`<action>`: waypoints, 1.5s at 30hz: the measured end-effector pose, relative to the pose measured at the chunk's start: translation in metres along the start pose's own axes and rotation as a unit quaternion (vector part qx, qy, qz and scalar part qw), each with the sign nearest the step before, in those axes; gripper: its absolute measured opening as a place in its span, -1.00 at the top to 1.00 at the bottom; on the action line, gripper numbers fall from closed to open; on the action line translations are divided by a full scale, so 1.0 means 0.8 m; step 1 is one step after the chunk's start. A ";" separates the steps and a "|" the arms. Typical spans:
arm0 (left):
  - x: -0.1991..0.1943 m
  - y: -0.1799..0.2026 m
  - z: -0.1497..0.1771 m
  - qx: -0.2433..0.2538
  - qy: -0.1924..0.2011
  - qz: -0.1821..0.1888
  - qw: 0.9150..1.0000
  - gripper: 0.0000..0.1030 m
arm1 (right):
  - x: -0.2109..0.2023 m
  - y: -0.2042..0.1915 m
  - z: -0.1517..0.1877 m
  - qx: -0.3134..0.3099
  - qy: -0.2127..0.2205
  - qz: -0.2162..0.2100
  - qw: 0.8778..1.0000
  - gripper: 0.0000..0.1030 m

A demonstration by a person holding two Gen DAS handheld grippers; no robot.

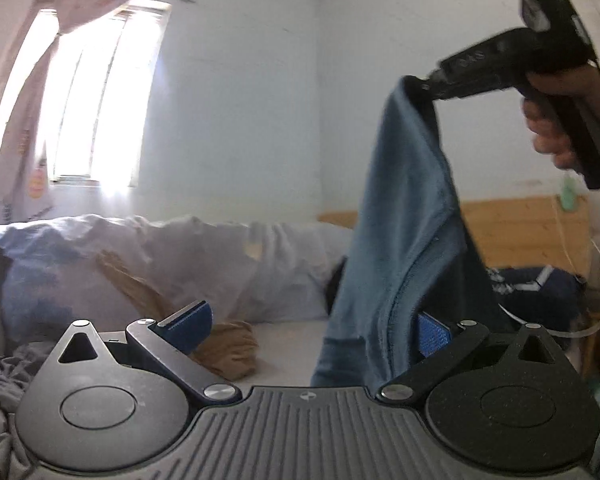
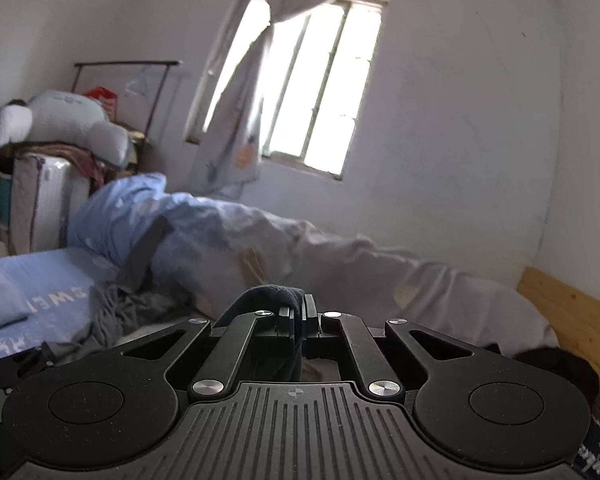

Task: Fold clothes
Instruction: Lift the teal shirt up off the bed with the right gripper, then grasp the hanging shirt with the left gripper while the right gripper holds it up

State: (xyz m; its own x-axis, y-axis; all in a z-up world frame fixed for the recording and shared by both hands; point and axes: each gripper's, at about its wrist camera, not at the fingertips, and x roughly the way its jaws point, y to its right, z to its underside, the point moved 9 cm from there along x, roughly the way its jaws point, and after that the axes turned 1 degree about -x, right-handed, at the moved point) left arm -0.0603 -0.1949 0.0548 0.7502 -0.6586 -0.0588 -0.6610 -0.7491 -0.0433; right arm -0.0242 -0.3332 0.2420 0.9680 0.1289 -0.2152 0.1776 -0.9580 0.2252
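Soft, limp blue garment (image 1: 400, 216) dangling from clenched right gripper (image 1: 428, 90), left gripper (image 1: 308, 330) spread empty — grab the hanging edge.

White walls (image 2: 440, 120), bright barred window (image 2: 324, 92), tied curtain (image 2: 240, 120), wooden headboard (image 1: 528, 232)

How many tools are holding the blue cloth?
1. The right tool is shut on the top edge of the blue cloth, which hangs down. The left tool is open; the cloth hangs by its right finger.
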 end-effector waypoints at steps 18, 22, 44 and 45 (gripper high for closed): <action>0.036 0.107 0.097 0.126 -0.125 0.098 0.979 -1.00 | 0.013 0.154 0.381 0.045 -0.331 0.138 0.932 -0.12; 0.038 0.123 0.110 0.141 -0.138 0.114 0.974 -1.00 | -0.016 0.144 0.398 0.018 -0.330 0.149 0.932 -0.33; 0.066 0.140 0.119 0.147 -0.139 0.137 0.970 -1.00 | -0.003 -0.117 0.434 -0.501 -0.196 -0.105 0.837 0.16; 0.065 0.139 0.119 0.150 -0.138 0.133 0.970 -1.00 | 0.001 -0.117 0.434 -0.504 -0.197 -0.106 0.834 0.23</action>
State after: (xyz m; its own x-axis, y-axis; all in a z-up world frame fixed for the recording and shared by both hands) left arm -0.0959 -0.3058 -0.0481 0.5473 -0.7506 -0.3702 -0.8363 -0.4739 -0.2757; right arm -0.1016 -0.3322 -0.1093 0.7979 -0.0159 -0.6026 0.5883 -0.1975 0.7842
